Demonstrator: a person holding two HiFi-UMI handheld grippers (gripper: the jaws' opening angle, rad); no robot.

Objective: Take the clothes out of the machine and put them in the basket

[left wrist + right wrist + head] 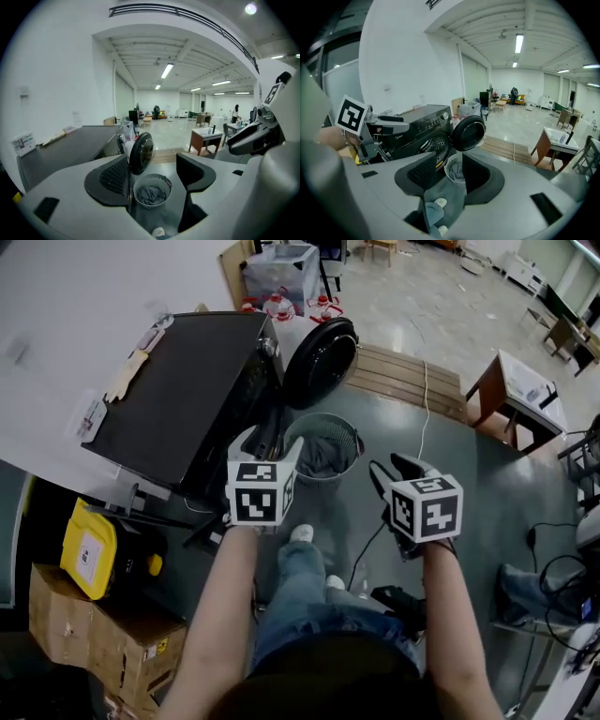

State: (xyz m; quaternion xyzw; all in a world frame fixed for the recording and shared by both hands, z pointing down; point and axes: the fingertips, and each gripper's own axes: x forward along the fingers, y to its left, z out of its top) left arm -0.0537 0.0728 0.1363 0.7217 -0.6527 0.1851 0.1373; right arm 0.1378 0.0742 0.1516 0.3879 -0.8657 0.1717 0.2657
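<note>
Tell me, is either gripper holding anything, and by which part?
Nothing is held: left gripper and right gripper are both open and empty; clothes lie in the basket.

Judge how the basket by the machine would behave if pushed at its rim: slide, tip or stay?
The basket looks like thin perforated plastic, so it is probably light and likely to slide on the smooth floor. It seems to taper downward, so a high push might tip it. The clothes inside sit low and may steady it somewhat.
</note>
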